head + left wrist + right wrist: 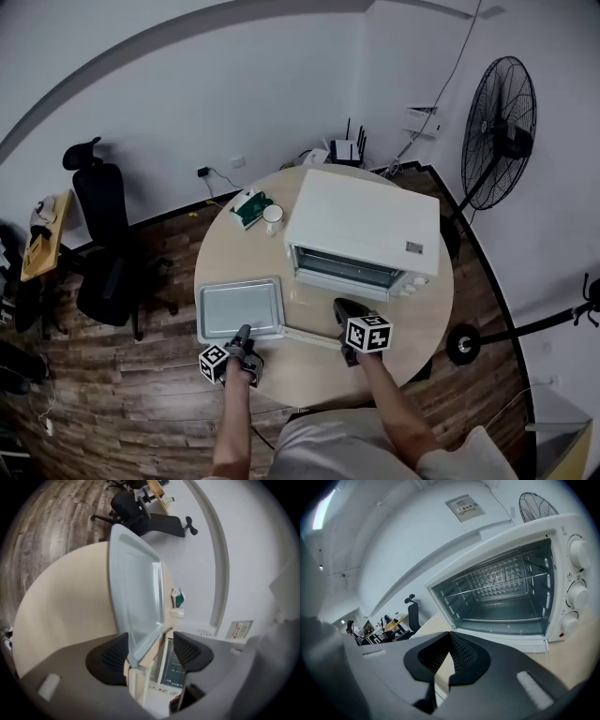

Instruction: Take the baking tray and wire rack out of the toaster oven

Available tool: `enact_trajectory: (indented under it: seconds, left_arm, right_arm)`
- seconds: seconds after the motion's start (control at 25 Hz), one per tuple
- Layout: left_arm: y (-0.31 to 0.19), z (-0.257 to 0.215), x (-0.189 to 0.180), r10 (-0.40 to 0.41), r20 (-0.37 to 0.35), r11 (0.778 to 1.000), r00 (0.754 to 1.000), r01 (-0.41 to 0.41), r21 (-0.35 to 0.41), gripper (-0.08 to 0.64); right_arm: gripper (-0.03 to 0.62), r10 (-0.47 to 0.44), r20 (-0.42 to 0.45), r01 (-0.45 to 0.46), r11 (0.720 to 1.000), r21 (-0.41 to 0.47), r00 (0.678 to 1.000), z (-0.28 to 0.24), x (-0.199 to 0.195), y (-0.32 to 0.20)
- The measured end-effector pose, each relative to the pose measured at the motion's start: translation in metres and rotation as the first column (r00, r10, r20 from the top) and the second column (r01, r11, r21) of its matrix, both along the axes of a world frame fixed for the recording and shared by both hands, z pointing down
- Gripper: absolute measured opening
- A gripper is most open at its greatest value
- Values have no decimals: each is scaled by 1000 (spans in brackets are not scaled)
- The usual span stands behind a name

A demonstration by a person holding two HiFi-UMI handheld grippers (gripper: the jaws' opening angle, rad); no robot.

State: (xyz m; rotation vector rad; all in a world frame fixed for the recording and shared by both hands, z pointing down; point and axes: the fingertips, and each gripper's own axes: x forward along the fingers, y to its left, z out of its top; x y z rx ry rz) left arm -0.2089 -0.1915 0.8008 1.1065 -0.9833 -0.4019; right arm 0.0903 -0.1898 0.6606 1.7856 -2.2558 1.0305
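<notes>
The grey baking tray (239,309) lies flat on the round table (417,319), left of the white toaster oven (361,225). My left gripper (241,334) is at the tray's near edge. In the left gripper view the tray's corner (138,606) stands between the spread jaws of that gripper (151,651), and the pads do not press on it. The wire rack (501,585) sits on its rails inside the oven (506,597), whose door (309,336) is folded down. My right gripper (345,311) hovers above that door, its tips (450,637) touching with nothing seen between them.
A white mug (273,217) and a green box (251,206) stand on the table behind the tray. A router (345,150) sits at the far edge. A black office chair (103,234) is to the left and a standing fan (502,122) to the right.
</notes>
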Motion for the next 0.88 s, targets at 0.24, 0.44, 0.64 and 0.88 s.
enact_trajectory:
  seconds: [0.24,0.44,0.64,0.88]
  left_arm:
    - [-22,-79,72,216,120,936,969,-241,256,327]
    - [-35,-115,146,302,120,867,946,-325,377,325]
    - [-42,-142,222,364,6,828,931,-327,455,325]
    - [-60,-154,286,390,-14,797,921,-330,506,324]
  right_arm:
    - [-3,22,8,-22,1000,13,1000,-4,8,1]
    - [-3,42,6,-42,999,12,999,-5,19,11]
    - [-3,85,1,-85,996,3,996,-6,43,21]
    - [-3,138,10,-138,990,11,990,-10,69,34]
